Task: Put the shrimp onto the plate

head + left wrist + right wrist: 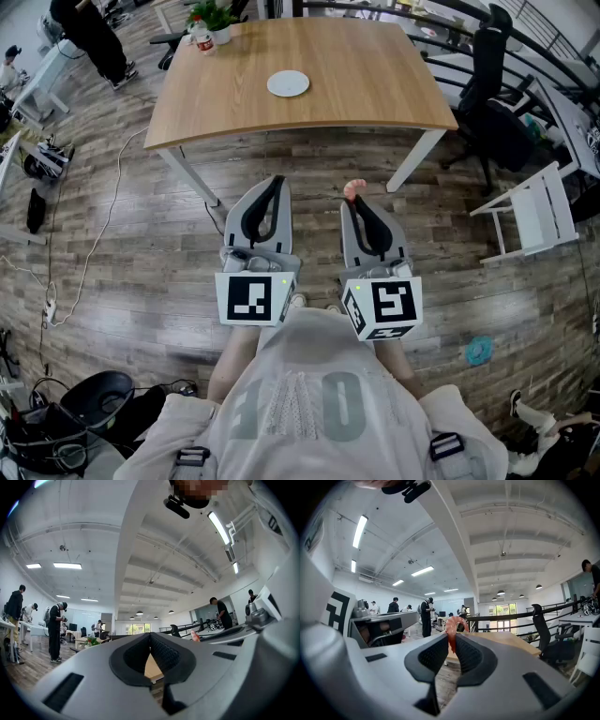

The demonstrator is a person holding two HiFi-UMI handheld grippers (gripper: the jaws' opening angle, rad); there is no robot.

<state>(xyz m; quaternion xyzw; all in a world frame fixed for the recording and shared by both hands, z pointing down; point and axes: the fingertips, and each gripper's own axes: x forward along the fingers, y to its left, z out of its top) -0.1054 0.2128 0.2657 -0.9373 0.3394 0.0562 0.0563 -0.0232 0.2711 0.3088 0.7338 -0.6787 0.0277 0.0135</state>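
A white plate (288,83) lies on the wooden table (375,94) ahead of me. Both grippers hang over the floor, short of the table's near edge. My right gripper (354,199) is shut on a pink shrimp (354,189), which sticks up from the fingertips. In the right gripper view the curled shrimp (453,625) is pinched between the dark pads of that gripper (453,638). My left gripper (273,181) is shut with nothing in it; its tips meet in the left gripper view (150,634), where the shrimp (195,637) shows off to the right.
A potted plant (214,19) and a bottle (201,39) stand at the table's far left corner. A black office chair (492,103) and a white folding chair (534,211) stand to the right. Cables (94,244) trail over the floor at left. People stand in the background.
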